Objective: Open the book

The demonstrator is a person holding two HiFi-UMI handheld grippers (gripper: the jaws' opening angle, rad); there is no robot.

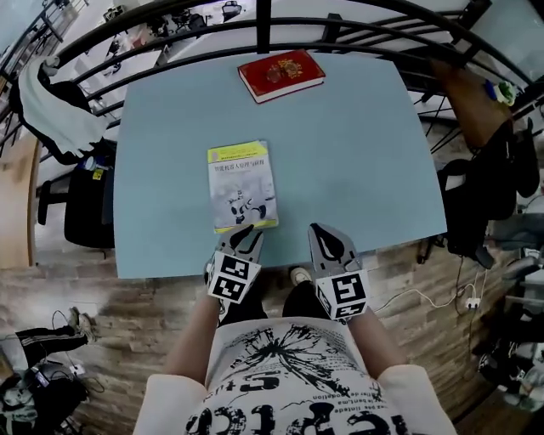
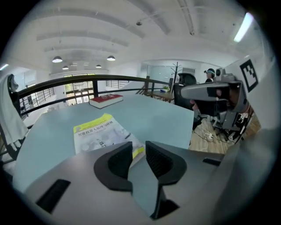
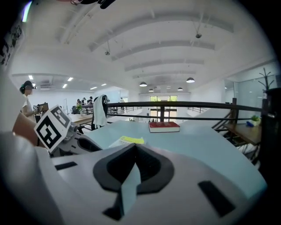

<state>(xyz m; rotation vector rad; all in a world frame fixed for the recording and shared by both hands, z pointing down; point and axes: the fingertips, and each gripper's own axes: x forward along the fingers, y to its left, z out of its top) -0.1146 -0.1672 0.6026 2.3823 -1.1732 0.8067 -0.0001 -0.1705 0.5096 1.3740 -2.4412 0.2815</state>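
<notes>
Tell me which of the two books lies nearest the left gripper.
The white book with the yellow band, just ahead of the left gripper; the red book lies much farther away.

Bare table [image 1: 357, 153] beside yellow book [image 1: 242, 185] (railing [image 1: 263, 25] beyond)

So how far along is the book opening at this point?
Done: nothing yet. The white and yellow paperback book lies closed and flat on the light blue table. In hand: the left gripper is at the book's near edge, jaws apart with nothing between them; the right gripper is beside it, jaws together and empty. Left: catching the cover and turning it open.
</notes>
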